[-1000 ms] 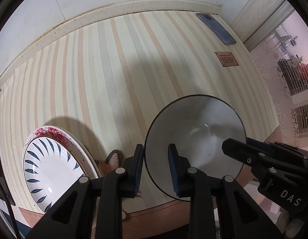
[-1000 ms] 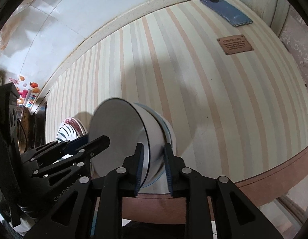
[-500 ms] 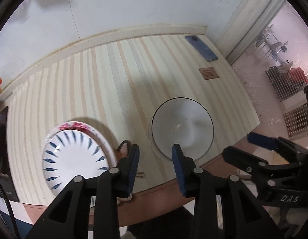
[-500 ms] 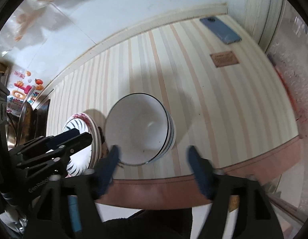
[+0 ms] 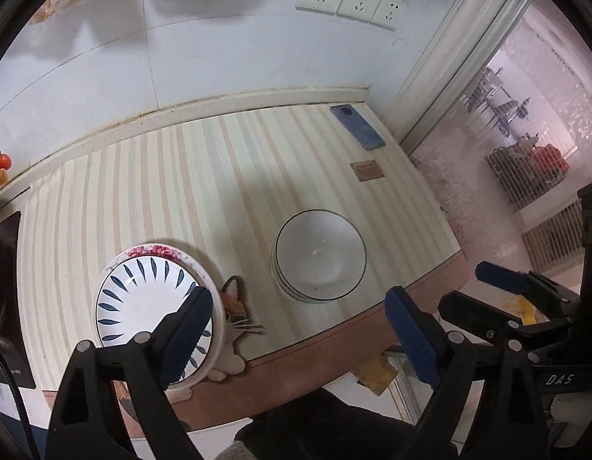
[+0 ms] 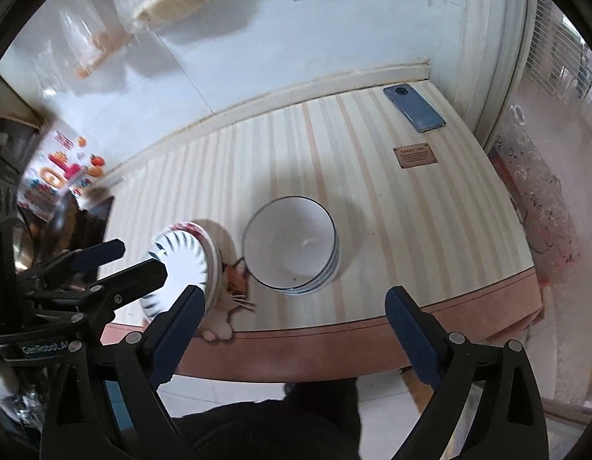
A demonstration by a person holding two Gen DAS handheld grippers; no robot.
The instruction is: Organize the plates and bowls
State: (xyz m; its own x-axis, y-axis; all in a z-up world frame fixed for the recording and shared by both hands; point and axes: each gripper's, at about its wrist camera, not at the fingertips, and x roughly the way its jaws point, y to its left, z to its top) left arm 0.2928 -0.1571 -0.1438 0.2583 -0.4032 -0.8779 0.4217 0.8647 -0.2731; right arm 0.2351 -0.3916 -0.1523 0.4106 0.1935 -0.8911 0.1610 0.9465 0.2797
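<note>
**Striped tabletop with sorted crockery**

Surface: cream-and-peach striped table (image 5: pixel 227 176) with brown edge, set against a white wall.
Left: stack of white round plates (image 5: pixel 142 299), top one with blue leaf marks, resting on a cat-shaped mat (image 5: pixel 236 306).
Centre: nested stack of white bowls with dark rims (image 5: pixel 320 257), just beside the plates, near the front edge.
Far right corner: blue smartphone (image 5: pixel 357 126), small brown plaque (image 5: pixel 368 171).
Left gripper (image 5: pixel 299 329): above the table, jaws opening, nothing between them.
Right gripper (image 6: pixel 292 326): likewise opening, empty.

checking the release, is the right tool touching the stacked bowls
Apart. The right wrist view shows the right tool, opening wider, raised above the stacked bowls, nothing between its fingers.
</note>
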